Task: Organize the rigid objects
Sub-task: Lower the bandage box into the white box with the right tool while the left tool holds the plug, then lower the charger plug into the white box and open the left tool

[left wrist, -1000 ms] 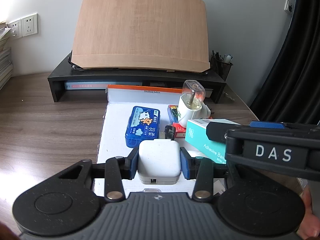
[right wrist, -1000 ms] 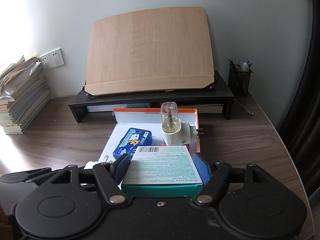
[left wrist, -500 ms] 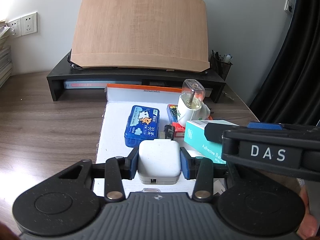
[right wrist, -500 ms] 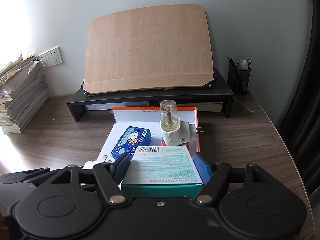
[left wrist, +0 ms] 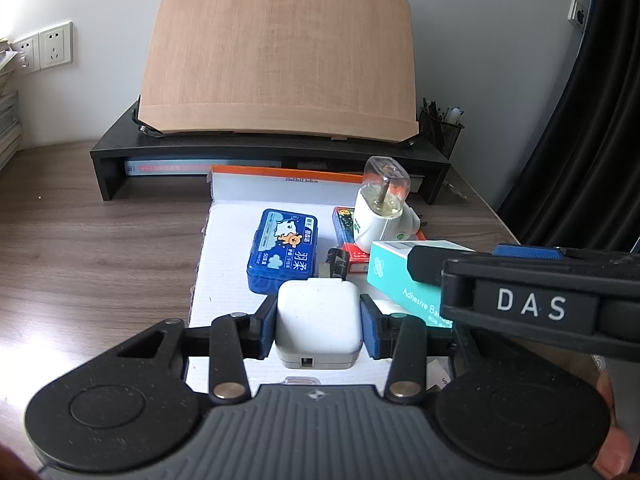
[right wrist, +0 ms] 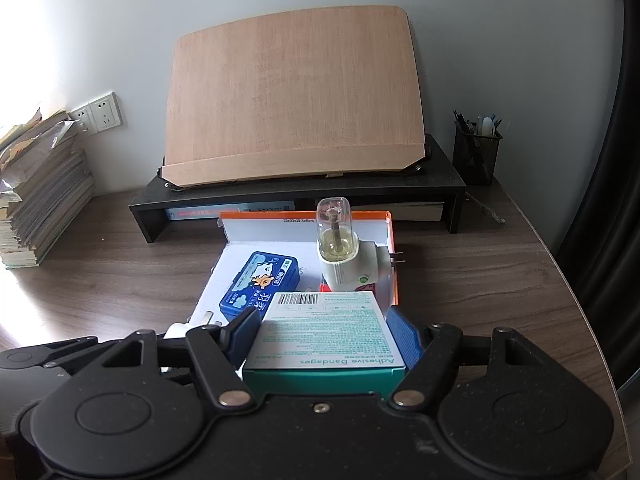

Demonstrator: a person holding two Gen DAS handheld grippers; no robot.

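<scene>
My left gripper (left wrist: pixel 319 326) is shut on a white charger cube (left wrist: pixel 318 312), its blue pads pressed to both sides, just above the near end of the white tray box (left wrist: pixel 228 272). To its right, my right gripper (right wrist: pixel 325 334) is shut on a teal adhesive bandages box (right wrist: pixel 326 328), which also shows in the left wrist view as a teal box (left wrist: pixel 394 276). In the tray lie a blue cartoon case (left wrist: pixel 286 250), a small red box (left wrist: pixel 345 224) and a white plug-in vaporizer (right wrist: pixel 344 260) with a clear bottle on top.
Behind the tray stands a black desk riser (right wrist: pixel 440 192) carrying a tilted wooden board (right wrist: pixel 292 100). A mesh pen holder (right wrist: pixel 478 152) sits at the back right, a book stack (right wrist: pixel 40 200) at the left. A dark curtain (left wrist: pixel 592 140) hangs past the desk's right edge.
</scene>
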